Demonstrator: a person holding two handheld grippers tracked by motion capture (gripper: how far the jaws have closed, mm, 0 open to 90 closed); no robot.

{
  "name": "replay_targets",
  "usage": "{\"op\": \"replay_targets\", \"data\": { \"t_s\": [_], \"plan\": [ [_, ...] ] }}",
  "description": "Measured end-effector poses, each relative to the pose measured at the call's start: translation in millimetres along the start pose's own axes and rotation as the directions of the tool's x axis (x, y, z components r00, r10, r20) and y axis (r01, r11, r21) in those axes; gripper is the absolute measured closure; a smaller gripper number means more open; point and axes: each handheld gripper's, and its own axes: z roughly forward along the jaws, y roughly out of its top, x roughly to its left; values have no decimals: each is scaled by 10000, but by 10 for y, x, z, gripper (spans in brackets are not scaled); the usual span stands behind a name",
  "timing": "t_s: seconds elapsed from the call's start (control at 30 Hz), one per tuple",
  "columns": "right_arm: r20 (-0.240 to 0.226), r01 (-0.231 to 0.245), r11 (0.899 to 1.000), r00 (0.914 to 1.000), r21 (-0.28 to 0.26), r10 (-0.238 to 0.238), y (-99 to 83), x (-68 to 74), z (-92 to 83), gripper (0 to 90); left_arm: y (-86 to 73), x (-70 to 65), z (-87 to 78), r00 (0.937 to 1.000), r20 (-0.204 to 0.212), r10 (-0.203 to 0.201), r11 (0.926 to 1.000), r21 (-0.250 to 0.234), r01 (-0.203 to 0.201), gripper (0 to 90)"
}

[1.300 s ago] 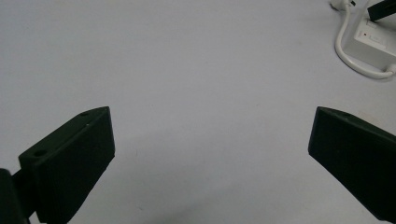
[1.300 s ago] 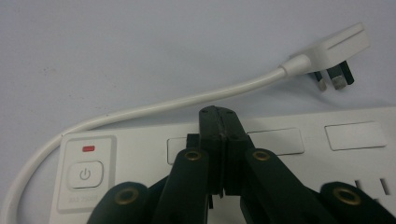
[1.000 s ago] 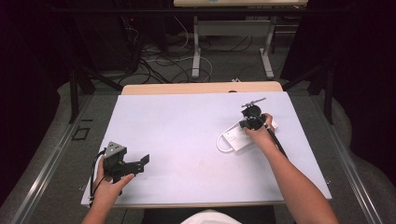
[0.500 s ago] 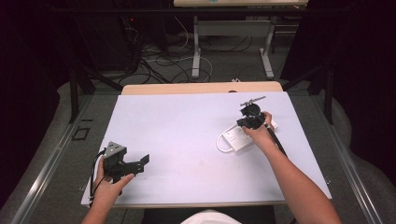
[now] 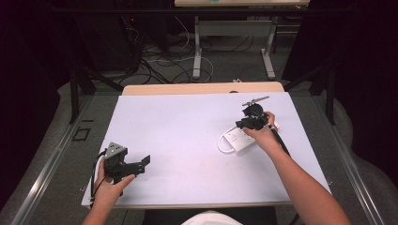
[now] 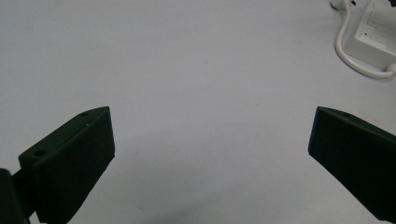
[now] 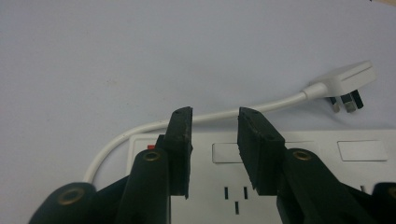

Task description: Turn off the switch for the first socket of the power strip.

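A white power strip (image 5: pixel 240 139) lies on the right half of the white table (image 5: pixel 187 131), with its white cable (image 5: pixel 221 145) looped off its left end. My right gripper (image 5: pixel 242 124) hovers just over the strip. In the right gripper view the jaws of the right gripper (image 7: pixel 215 116) stand a narrow gap apart above the strip's sockets (image 7: pixel 236 192), holding nothing. The cable (image 7: pixel 140 128) runs behind them to a white plug (image 7: pixel 343 79) lying on the table. My left gripper (image 5: pixel 141 165) rests near the front left, wide open and empty (image 6: pixel 211 112).
From the left gripper view, the power strip (image 6: pixel 380 30) and its cable loop (image 6: pixel 348 56) lie far off at the top right. Beyond the table's far edge stand a wooden board (image 5: pixel 202 88), desk legs and floor cables (image 5: pixel 164 61).
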Motion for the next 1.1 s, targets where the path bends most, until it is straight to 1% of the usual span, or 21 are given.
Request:
{"op": "replay_targets", "data": {
  "t_s": [0.03,0.07,0.27,0.33,0.37,0.4,0.43,0.47,0.5,0.53,0.57,0.63,0.67,0.7,0.83,0.87,0.9,0.93,1.0,1.03,1.1],
  "plan": [
    [-40,-114,9999,9999,-33,114,-1,11,-10,628,0,0,-1,10000,1,2,10000,0,-2,3],
    [-6,42,10000,10000,-12,-42,-4,-1,-25,615,0,0,-1,10000,2,-6,10000,-8,6,3],
    [-174,-63,10000,9998,-38,62,-13,28,-109,541,0,-1,1,10000,1,-7,10000,7,7,3],
    [-186,55,10000,9998,-76,-56,-17,31,-137,505,1,0,2,10000,-1,-19,10000,4,19,3],
    [-161,15,10000,9999,-91,-17,-20,39,-151,493,2,2,2,10000,-5,-16,10000,3,16,3],
    [-206,110,9999,9997,-123,-113,-23,40,-168,479,1,4,4,10000,-19,-16,10000,-29,16,3],
    [-151,72,9999,9999,-142,-74,-25,52,-185,466,2,6,5,10000,-23,-22,10000,-31,22,3],
    [-183,222,9996,9996,-165,-225,-27,50,-197,455,3,7,5,10000,-20,-33,10000,-19,33,3],
    [-128,210,9995,9997,-231,-213,-30,57,-214,439,4,7,6,10000,-22,-43,10000,-18,43,3],
    [-146,351,9990,9993,-293,-356,-31,54,-225,427,4,7,7,10000,-21,-48,10000,-19,48,2],
    [-75,314,9990,9995,-318,-317,-35,63,-242,416,4,7,9,10000,-20,-49,10000,-17,49,3],
    [-85,415,9985,9991,-348,-418,-43,68,-272,388,6,8,12,10000,-2,-59,10000,11,59,3],
    [-26,309,9990,9995,-316,-310,-49,81,-292,380,8,9,13,10000,-7,-32,10000,19,32,3],
    [-95,392,9986,9992,-364,-395,-56,80,-305,371,9,9,16,10000,-6,-43,10000,22,43,3],
    [-152,409,9984,9990,-386,-415,-79,92,-373,332,12,11,16,10000,-11,-25,10000,32,25,3],
    [-136,338,9987,9993,-378,-344,-85,98,-396,323,13,15,17,10000,-33,2,10000,10,-2,3],
    [-198,259,9988,9994,-417,-267,-91,105,-411,317,10,10,17,9999,-24,-98,9999,40,98,3],
    [-235,326,9986,9992,-426,-336,-99,103,-431,304,10,15,20,10000,-36,-56,10000,17,56,3],
    [-241,288,9982,9993,-518,-301,-112,119,-466,275,8,16,21,10000,-39,-79,10000,36,79,3],
    [-205,404,9975,9989,-572,-416,-119,120,-479,260,9,15,22,10000,-30,-87,10000,41,87,3],
    [-119,377,9974,9992,-617,-385,-136,138,-507,224,7,9,21,10000,-29,-96,9999,88,96,3]
  ]
}}
